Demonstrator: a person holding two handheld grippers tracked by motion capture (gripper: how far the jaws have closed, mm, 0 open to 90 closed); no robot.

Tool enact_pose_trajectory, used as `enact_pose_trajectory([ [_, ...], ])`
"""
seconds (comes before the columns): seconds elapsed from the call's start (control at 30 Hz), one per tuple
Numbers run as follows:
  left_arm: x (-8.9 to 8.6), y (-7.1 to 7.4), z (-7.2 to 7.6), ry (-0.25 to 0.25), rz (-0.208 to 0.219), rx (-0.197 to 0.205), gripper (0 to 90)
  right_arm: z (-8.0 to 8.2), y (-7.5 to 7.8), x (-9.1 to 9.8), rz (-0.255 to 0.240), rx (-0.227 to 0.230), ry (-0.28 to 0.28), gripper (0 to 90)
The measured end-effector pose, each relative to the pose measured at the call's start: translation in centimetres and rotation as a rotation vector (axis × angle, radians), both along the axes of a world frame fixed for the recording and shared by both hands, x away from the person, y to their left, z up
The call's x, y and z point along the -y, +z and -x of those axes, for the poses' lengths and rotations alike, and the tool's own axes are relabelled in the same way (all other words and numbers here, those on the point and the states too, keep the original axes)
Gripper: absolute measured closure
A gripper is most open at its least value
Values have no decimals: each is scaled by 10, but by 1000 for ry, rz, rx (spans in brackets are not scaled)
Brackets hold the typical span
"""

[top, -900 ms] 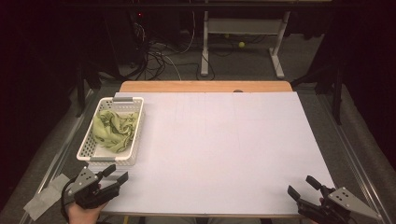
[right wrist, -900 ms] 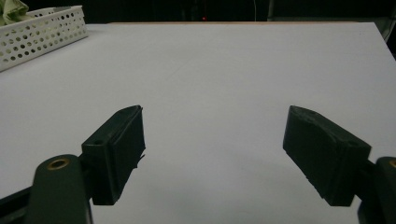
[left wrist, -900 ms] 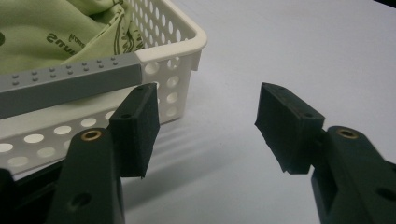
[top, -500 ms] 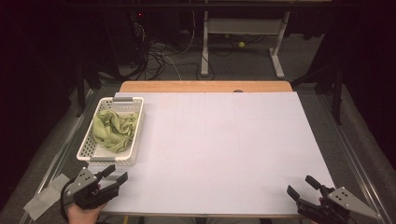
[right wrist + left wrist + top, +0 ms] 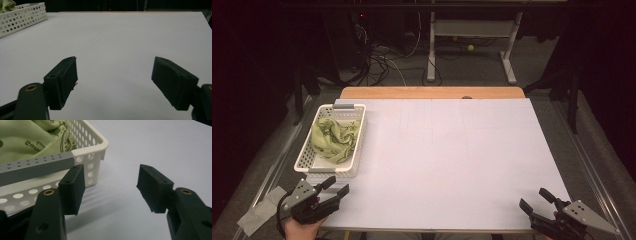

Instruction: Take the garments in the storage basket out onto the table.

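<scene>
Crumpled pale-green printed cloth (image 5: 334,140) sits bunched in the white perforated basket (image 5: 358,150) at nine o'clock on the table (image 5: 462,160); left gripper (image 5: 336,187) just below, jaws spread empty; right gripper (image 5: 536,199) at five o'clock, spread too.

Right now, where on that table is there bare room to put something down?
Nearly everywhere: the white tabletop lies bare from the white perforated basket with the green cloth rightward to the far edge. It is crowded at the near-left corner, where the left gripper sits by the basket.

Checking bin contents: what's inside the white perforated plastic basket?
The white perforated plastic basket holds a crumpled light-green printed cloth. Part of the basket floor shows bare near the front; whatever lies under the cloth is covered.
</scene>
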State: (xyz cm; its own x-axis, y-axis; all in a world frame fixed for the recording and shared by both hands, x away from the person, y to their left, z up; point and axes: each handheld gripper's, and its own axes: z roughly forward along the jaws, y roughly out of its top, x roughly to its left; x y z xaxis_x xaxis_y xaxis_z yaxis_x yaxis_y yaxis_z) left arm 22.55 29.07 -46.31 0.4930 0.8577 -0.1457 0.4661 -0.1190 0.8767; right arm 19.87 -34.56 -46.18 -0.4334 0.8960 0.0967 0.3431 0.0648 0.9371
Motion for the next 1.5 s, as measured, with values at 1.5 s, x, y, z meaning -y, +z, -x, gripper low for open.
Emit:
enact_pose_trajectory([
  [1.5,7,35,-8,-37,40,38,348,-1,0,-1,-1,-12,8,212],
])
